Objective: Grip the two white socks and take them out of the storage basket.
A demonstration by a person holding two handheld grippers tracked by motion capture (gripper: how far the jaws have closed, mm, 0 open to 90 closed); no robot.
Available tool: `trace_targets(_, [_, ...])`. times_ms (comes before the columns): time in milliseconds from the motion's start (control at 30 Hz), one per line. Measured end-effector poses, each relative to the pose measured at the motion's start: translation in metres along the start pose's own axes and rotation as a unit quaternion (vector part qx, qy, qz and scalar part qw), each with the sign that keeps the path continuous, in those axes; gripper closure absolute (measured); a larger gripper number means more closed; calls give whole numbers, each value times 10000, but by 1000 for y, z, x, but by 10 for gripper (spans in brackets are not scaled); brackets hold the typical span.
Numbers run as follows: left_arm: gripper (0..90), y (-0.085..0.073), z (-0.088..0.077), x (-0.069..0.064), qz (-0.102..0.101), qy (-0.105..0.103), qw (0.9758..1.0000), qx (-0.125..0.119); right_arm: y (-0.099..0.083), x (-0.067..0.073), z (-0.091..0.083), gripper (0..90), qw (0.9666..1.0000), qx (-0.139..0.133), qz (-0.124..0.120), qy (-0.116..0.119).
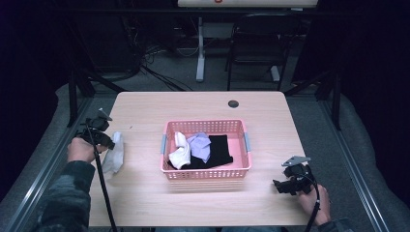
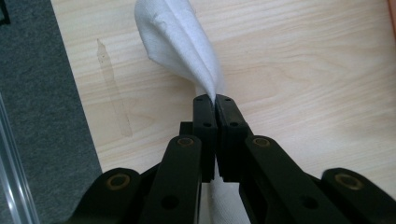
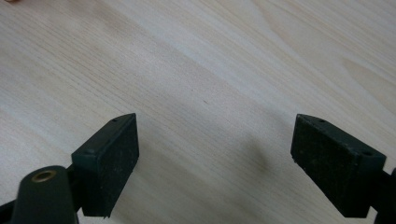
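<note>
A white sock [image 1: 114,155] [image 2: 182,42] hangs from my left gripper [image 1: 107,142] [image 2: 215,100] at the table's left side. Its jaws are shut on the sock's edge, and the loose end rests on the wood. A pink basket [image 1: 207,175] stands in the middle of the table with a white sock [image 1: 180,152], a lilac sock [image 1: 200,145] and a black garment [image 1: 218,151] inside. My right gripper [image 1: 281,186] [image 3: 215,154] sits low over the table's front right, jaws wide apart with only bare wood between them.
The wooden table [image 1: 203,104] has a dark round grommet [image 1: 233,104] near its far edge. Grey floor [image 2: 32,107] lies just off the table's left edge. A black chair [image 1: 258,41] and a desk leg [image 1: 200,48] stand behind the table.
</note>
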State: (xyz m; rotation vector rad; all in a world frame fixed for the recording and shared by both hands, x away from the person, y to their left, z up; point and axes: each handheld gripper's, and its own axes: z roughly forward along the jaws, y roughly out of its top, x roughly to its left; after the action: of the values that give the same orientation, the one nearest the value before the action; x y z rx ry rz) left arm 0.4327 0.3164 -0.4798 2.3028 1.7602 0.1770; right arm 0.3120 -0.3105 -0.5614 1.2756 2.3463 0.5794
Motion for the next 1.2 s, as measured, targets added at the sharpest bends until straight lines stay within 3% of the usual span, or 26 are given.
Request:
trace_targets(267, [875,-6,15,10,-207,38,9998,34,0,0,0,145,10000,-14,18,-16])
trace_targets(533, [814,-10,19,15,-312,-23,9995,1,0,0,0,145,10000,-16,19,-24])
trace_targets(667, [701,-11,11,16,-311,-151,9994,-72,0,0,1,145,10000,-9,37,-2])
trace_targets(700, [613,-11,5,16,-303,-186,9993,-119,0,0,1,145,10000,-9,34,-2])
trace_targets(767, [595,-11,-1,15,-290,-189,9992,-176,0,0,1,145,10000,-6,26,-20])
trace_targets(933, [327,-9,-23,8,-227,-51,9991,-365,0,1,1,145,10000,-18,28,-12])
trace_targets(1067, [209,-5,-41,-3,-90,-51,9988,-471,0,1,1,145,10000,-16,27,-11])
trace_targets(1200, [155,0,-59,-17,109,-36,9986,-510,0,1,1,145,10000,-13,24,-7])
